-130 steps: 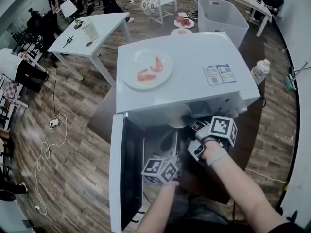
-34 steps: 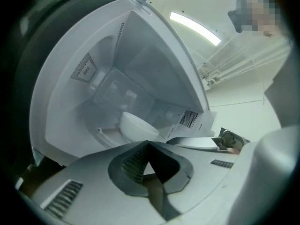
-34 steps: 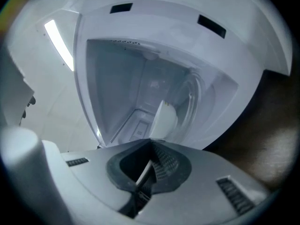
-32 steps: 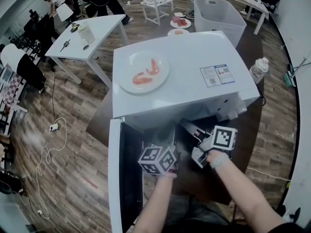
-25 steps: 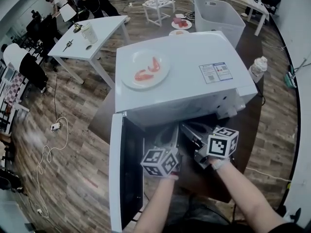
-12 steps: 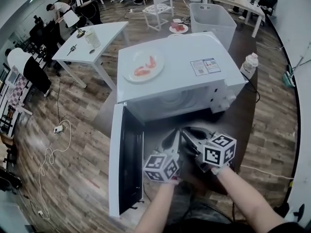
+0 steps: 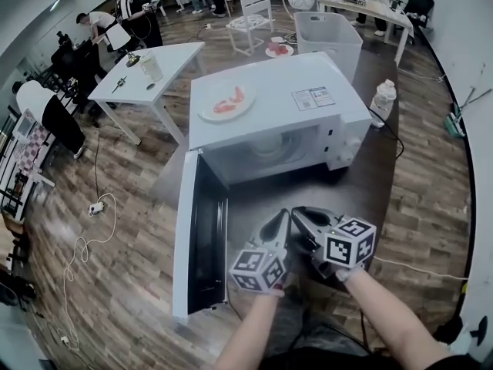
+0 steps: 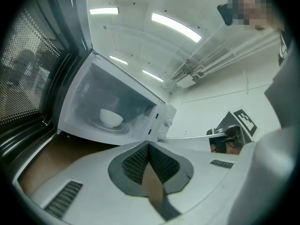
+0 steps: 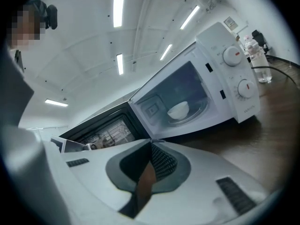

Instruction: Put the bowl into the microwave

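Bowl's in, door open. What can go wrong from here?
1. The door stands wide open. A hard push from the left gripper, jaws shut, might jolt the microwave and shift the plate on top.
2. A push that slips off could leave the door ajar, with the bowl inside.

No readable text; microwave (image 7: 281, 122) sticker (image 7: 312, 98) illegible.

a plate (image 7: 209, 115) holds red food (image 7: 229, 102); a bottle (image 7: 382, 103), white table (image 7: 171, 62) and bin (image 7: 330, 38) stand around.
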A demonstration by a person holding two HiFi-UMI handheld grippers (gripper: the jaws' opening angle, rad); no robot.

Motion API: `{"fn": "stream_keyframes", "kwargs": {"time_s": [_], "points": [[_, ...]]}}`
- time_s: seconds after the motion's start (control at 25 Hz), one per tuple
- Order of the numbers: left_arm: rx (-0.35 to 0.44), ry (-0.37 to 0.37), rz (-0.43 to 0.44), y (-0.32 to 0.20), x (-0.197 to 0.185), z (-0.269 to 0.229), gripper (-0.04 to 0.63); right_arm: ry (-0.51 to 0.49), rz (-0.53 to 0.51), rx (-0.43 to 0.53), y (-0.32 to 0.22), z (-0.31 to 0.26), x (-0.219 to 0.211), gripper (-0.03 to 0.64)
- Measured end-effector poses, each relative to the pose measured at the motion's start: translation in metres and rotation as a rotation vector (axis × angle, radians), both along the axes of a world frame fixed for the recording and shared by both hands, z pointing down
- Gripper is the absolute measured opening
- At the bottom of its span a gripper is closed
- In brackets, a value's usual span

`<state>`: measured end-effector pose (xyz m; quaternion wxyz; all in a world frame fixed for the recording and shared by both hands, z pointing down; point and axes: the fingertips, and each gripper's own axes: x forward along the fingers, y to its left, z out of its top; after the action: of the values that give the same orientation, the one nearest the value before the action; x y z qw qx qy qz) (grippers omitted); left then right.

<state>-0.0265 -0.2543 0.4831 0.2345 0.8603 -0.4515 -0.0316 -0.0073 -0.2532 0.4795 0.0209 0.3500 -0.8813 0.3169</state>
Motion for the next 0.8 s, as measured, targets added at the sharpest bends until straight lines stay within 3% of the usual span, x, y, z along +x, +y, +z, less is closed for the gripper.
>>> {"fn": "stream_keyframes", "kwargs": {"time_s": [0.8], "points": [[0.033, 0.000, 0.045, 0.104, 0.016, -0.018, 0.002, -0.002, 0.010, 0.002, 0.101, -0.011, 0.018, 0.000]]}}
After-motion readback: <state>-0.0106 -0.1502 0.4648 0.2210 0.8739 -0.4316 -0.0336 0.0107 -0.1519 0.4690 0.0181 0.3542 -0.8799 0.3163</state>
